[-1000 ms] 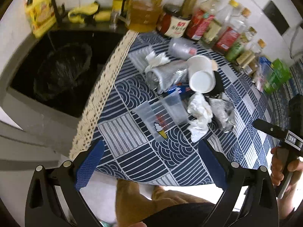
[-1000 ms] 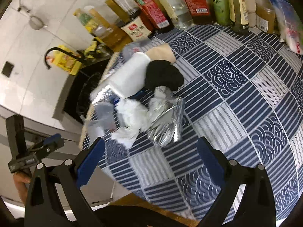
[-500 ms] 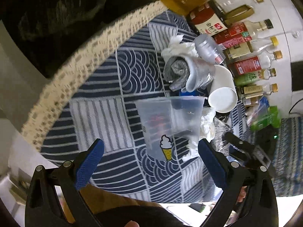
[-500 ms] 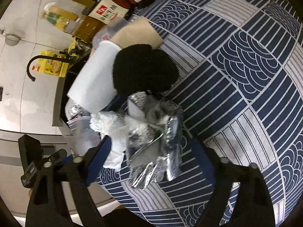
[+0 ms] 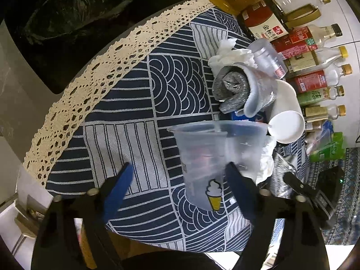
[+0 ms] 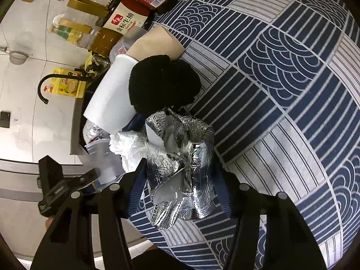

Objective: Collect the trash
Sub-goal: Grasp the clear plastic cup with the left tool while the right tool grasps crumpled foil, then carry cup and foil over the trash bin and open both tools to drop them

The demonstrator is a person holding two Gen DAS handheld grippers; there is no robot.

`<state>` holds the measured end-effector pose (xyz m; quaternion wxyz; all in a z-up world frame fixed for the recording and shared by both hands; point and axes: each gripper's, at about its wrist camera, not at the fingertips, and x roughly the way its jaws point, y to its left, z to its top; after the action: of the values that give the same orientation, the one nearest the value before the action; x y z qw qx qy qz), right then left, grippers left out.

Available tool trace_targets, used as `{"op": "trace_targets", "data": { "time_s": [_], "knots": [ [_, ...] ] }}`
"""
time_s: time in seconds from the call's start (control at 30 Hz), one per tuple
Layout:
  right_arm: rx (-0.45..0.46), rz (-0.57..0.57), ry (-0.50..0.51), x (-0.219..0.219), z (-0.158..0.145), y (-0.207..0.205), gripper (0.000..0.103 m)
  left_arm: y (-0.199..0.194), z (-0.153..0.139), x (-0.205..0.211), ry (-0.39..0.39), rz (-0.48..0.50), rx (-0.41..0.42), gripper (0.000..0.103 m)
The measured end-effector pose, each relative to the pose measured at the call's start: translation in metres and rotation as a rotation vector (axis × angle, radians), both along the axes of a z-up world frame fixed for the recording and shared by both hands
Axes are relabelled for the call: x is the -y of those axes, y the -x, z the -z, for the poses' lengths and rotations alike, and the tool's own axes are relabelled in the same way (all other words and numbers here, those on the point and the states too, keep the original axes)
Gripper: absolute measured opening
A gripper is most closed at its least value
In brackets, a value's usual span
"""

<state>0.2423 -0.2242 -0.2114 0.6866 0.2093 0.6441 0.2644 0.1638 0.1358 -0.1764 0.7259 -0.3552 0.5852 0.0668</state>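
Patterned blue cloth covers the desk (image 5: pixel 126 148), where litter is heaped before a row of bottles. The right gripper (image 6: pixel 177 186) is nearly closed around the crumpled foil bag (image 6: pixel 182 168); firm contact cannot be told. The left gripper (image 5: pixel 180 180) is spread wide beside the clear plastic cup (image 5: pixel 202 164), holding nothing. The grasping step appears in hand; next, closure on both items, then carriage to the black-lined bin (image 5: pixel 74 11), is judged necessary.
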Motion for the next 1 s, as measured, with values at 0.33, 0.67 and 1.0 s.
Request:
{"op": "trace_targets", "data": {
  "time_s": [0.33, 0.67, 1.0],
  "knots": [
    [0.050, -0.014, -0.051, 0.009, -0.031, 0.018, 0.057, 0.003, 0.003, 0.003, 0.001, 0.009, 0.054, 0.016],
    [0.103, -0.046, -0.058, -0.019, -0.049, 0.030, 0.057, 0.020, -0.008, -0.011, 0.002, 0.078, 0.142, 0.005],
    [0.162, -0.188, -0.103, -0.106, -0.091, 0.029, 0.057, 0.049, -0.025, -0.053, -0.029, 0.063, 0.175, 0.004]
  ]
}}
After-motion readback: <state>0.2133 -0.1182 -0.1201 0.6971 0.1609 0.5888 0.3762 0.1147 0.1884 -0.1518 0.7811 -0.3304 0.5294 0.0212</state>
